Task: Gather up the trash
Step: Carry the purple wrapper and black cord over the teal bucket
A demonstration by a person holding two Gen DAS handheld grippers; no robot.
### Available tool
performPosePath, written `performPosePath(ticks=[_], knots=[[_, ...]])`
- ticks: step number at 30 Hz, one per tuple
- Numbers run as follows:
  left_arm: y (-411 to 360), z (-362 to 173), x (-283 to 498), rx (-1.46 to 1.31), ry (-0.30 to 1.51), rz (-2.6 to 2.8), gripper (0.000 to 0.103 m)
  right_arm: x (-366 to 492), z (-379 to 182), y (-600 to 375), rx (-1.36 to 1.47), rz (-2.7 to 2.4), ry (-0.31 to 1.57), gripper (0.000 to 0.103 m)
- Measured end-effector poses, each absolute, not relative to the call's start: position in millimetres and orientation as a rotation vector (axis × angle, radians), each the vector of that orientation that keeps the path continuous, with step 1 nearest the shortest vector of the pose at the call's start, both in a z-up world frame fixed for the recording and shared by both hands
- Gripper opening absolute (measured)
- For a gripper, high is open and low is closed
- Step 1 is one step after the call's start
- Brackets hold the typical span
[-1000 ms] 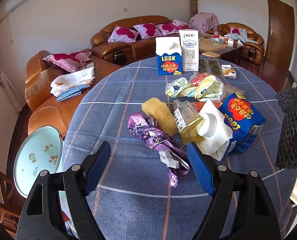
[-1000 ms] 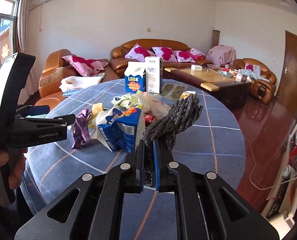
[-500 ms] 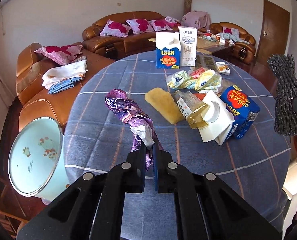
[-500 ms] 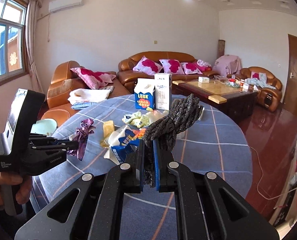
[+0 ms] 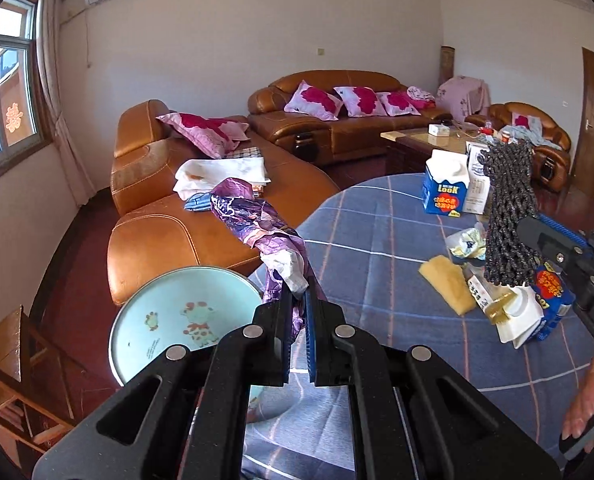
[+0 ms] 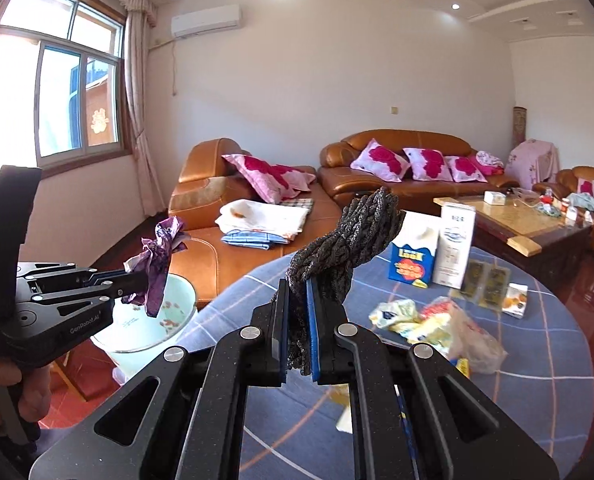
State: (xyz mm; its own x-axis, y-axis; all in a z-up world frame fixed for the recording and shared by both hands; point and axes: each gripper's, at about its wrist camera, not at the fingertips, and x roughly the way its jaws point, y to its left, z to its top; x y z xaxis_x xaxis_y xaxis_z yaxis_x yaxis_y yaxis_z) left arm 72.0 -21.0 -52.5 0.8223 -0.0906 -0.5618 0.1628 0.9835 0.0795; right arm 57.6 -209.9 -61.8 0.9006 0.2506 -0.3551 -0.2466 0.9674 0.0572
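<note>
Two tools are loaded. In the left wrist view, the left tool (image 5: 297,312) is clamped on the purple wrapper (image 5: 257,224), which lay on the bench (image 5: 377,248) a second ago and now hangs lifted near the bin (image 5: 177,320); dropping it in looks like the next step. Cartons (image 5: 445,188) and other litter remain on the checked cloth; sofas line the walls.

In the right wrist view, the right tool (image 6: 297,320) grips the dark mesh bundle (image 6: 349,232) as before, raised over the bench. The left tool (image 6: 117,280) holds the wrapper above the bin (image 6: 157,320), beside the window.
</note>
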Motion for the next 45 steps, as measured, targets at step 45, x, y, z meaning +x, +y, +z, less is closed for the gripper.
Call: performPosePath(ticks=[45], knots=[[94,-61,110,0.178,0.683,0.244,0.006,166,-109,-57,-0.151,0.602,0.468,0.009]])
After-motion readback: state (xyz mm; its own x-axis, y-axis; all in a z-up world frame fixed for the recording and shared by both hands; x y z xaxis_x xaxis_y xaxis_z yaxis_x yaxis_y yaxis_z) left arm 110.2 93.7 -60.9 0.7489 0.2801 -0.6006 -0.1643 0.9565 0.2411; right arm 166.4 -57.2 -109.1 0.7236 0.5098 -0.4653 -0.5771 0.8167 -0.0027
